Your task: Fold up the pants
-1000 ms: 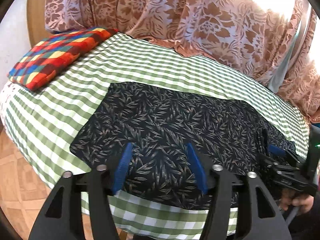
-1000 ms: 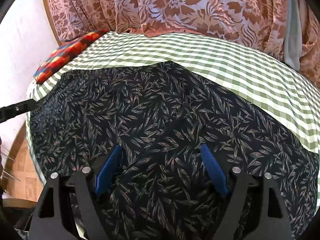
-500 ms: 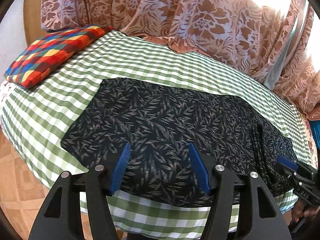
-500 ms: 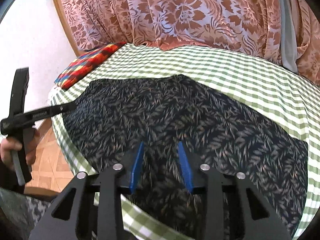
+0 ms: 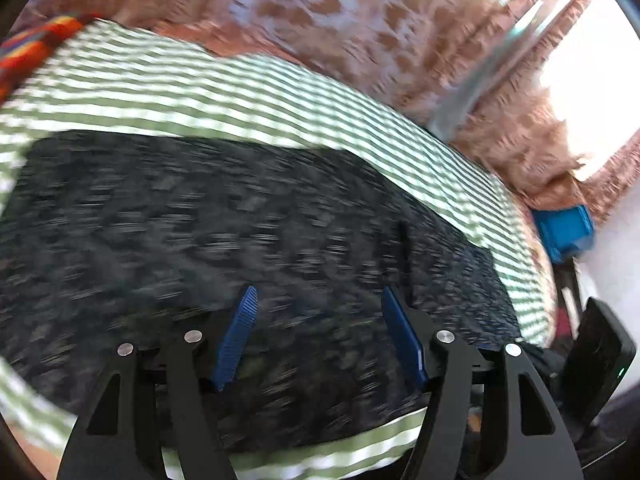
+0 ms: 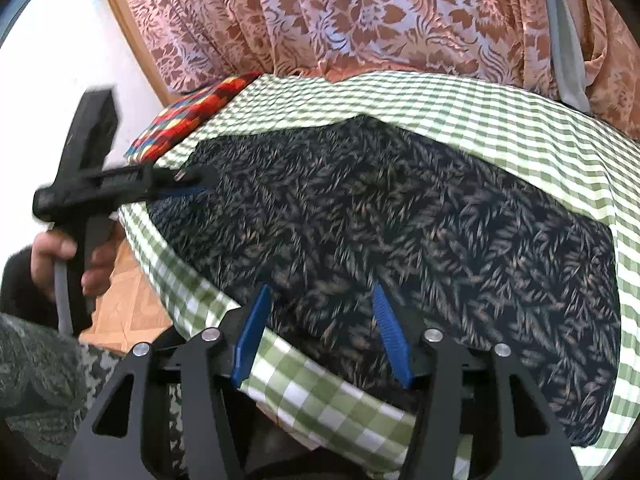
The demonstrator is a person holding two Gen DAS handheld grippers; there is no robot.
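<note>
Lying flat across the green-and-white checked cover (image 6: 460, 120), the pants (image 6: 400, 220) fill most of the surface, one dark leaf-printed garment already doubled into a broad slab with its near edge running just inside the cover's front drop. At the far left of the right wrist view, one multicoloured cushion (image 6: 192, 120) sits at the back corner, well apart from the work. Next comes the left gripper (image 6: 188, 184), held in the person's hand (image 6: 60, 256), its tip over the left end of the cloth; whether it touches there I cannot tell from that view. In its own blurred view the left gripper (image 5: 316, 336) has its jaws parting, blue pads well apart with only pants beneath them and nothing pinched. Further right, the right gripper (image 6: 320, 332) hangs over the near edge, jaws also widening, the cloth below them but not clamped. The fabric looks thin, light and limp, so I judge it will drape and sag rather than hold a line, and layers may slide on each other. Best hold, I think, is both corners of one short end, pinching all layers together. Behind everything hangs one floral curtain (image 6: 360, 20). Count: one pair of pants, one cushion, two grippers.
</note>
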